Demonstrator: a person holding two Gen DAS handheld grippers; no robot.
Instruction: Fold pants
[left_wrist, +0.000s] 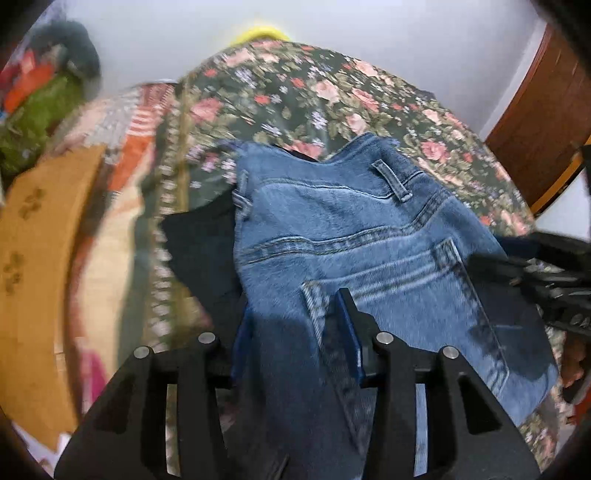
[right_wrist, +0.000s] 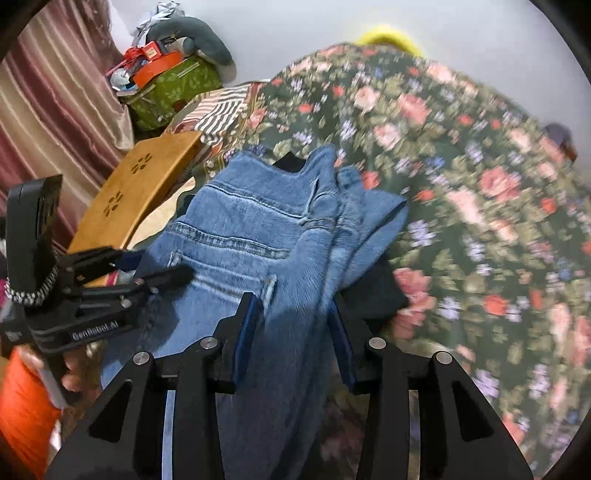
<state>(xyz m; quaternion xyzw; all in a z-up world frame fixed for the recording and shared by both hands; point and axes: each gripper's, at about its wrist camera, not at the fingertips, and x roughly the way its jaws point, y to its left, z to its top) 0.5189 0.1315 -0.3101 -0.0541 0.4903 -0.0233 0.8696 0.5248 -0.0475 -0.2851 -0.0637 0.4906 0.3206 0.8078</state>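
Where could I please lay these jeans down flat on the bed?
The dark floral bedspread lies bare to the right of the blue denim jeans and beyond them toward the white wall. The left is crowded: a tan wooden board, striped cloth and a green gift box.

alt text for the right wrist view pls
The right gripper grips a bunched fold of blue jeans over a floral bedspread. The left gripper reaches onto the denim from the left, beside a wooden board.

Floral bedspread, pale wall, striped curtain, wooden board.
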